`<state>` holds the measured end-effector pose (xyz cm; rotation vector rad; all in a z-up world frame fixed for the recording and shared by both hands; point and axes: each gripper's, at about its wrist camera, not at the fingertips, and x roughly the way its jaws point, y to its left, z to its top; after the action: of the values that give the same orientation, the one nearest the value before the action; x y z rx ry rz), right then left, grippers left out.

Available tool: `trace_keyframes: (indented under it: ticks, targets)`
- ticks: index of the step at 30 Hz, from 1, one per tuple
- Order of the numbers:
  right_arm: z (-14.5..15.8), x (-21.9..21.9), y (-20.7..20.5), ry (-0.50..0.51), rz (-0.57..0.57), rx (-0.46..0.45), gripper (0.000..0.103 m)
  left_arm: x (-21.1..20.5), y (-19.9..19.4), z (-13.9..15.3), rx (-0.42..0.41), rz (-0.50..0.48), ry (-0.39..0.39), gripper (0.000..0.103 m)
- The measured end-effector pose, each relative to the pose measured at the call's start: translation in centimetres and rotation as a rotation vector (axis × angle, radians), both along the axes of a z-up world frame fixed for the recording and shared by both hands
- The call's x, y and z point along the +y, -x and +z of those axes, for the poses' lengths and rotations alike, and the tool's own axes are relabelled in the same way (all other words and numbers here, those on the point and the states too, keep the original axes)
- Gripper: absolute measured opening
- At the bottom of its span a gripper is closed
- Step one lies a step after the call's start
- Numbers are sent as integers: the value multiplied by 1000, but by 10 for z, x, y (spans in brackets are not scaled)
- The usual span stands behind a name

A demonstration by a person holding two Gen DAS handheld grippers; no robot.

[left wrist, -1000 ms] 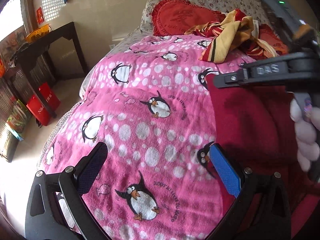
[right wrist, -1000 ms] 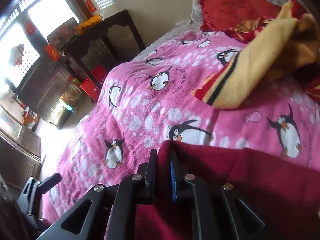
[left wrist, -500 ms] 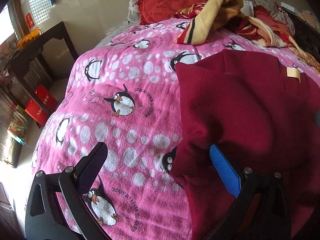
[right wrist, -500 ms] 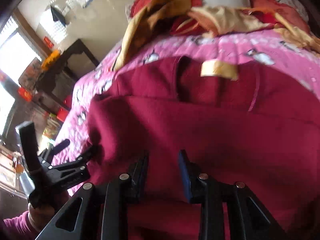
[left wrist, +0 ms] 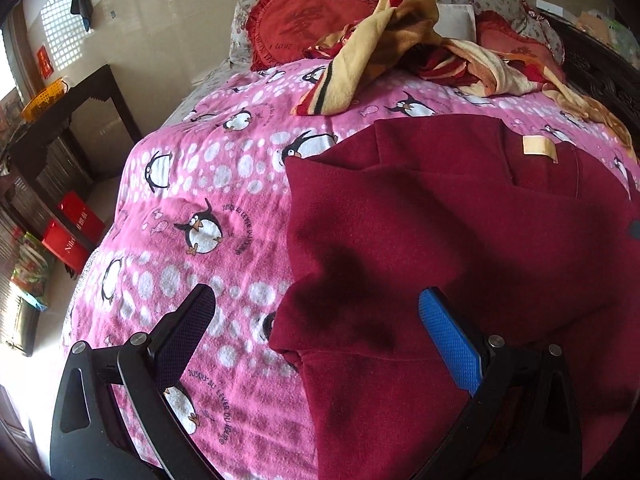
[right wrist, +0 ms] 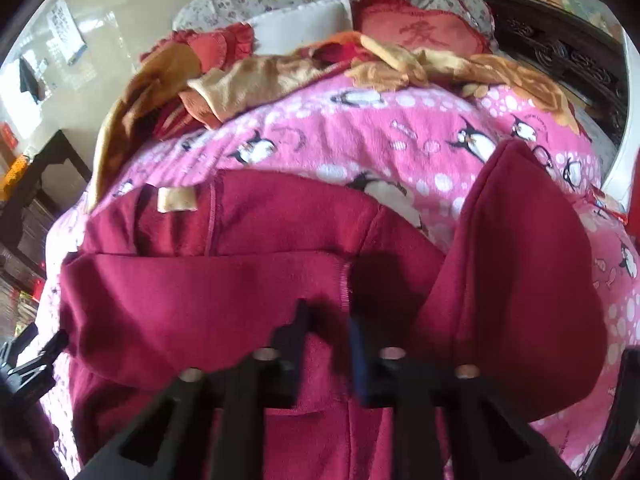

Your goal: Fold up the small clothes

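Only the right wrist view shows the garment's [right wrist: 240, 296] raised sleeve [right wrist: 520, 280].

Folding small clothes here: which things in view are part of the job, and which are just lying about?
Part of the job:
maroon garment, spread on the pink blanket
left gripper, open
right gripper, slightly open over the garment

Lying about:
yellow and red cloth
red pillow
orange basket
dark side table
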<state>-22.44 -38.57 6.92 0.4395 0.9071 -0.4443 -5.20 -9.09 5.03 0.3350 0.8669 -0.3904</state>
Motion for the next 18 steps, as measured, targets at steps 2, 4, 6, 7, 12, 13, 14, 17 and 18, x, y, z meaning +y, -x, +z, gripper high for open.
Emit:
trace_keyframes:
  ticks: [2,4,6,7,12,13,14,17,18]
  targets:
    - [8,0,6,14,5,-39,5,-4,-2,-4,12,1,0,102]
    - [4,0,1,45,6,-16,5,-9,-4,-10,31,5,-3,102]
    - [-8,-2,-10,67,8,23,6,-13,-6,-17,53,9,-17,102]
    - [-12,-3,-12,67,2,38,6,-14,-6,-19,61,8,-19,102]
    - [4,-2,4,46,-27,-1,9,-15,-2,-16,71,-8,-9,102]
    - [8,0,7,45,-29,-8,9,-16,0,-14,68,-12,-7,102]
    - [11,2,10,45,-33,-20,10,-17,2,-12,63,-16,-2,102]
    - [21,14,19,38,-23,-69,24,-21,6,-6,59,-29,16,102]
    - [22,17,20,33,-15,-81,27,-22,7,-6,60,-31,19,102]
